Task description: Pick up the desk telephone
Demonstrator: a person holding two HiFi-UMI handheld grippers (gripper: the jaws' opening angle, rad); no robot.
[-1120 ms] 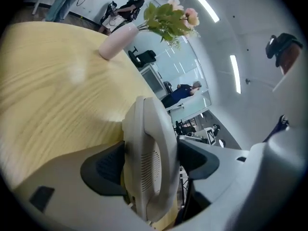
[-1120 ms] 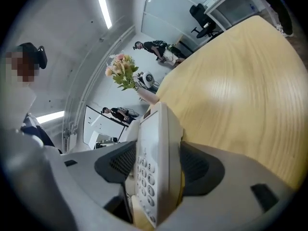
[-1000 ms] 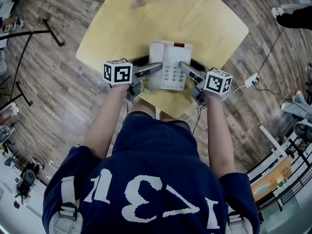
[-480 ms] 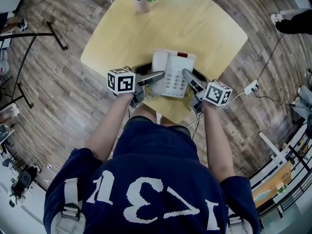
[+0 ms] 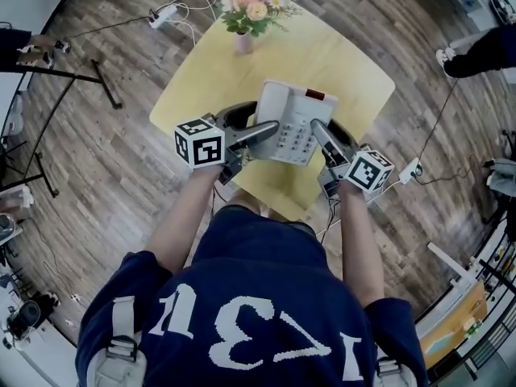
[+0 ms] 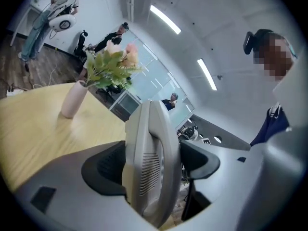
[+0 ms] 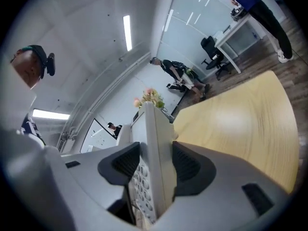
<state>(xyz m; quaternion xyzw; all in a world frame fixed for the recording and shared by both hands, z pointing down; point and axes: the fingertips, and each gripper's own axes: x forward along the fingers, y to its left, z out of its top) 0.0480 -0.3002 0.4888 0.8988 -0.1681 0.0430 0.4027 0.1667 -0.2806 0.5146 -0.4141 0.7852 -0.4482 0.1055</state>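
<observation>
**Head view: telephone clamped from both sides over the table**

Shows the left gripper clenched on the handset side and the right gripper clenched on the side beside the keypad. Carries one marker cube near the person's left hand and another near the right. Holds the telephone tilted over the near half of the yellow table, seemingly off the top. Puts a pink vase of flowers at the table's far edge, well apart from the telephone. Wooden floor all round.

Left gripper view: catches the handset edge-on, grille toward the camera, between two dark pads. Both pressed against it, no gap to be seen. Vase and tabletop behind, to the left.

Right gripper view: finds the telephone's body standing edge-on between the pads, keypad buttons facing the left one. Jaws just closing in, telephone between them, now gripping it on both faces. Flowers peeking over its top edge.
</observation>
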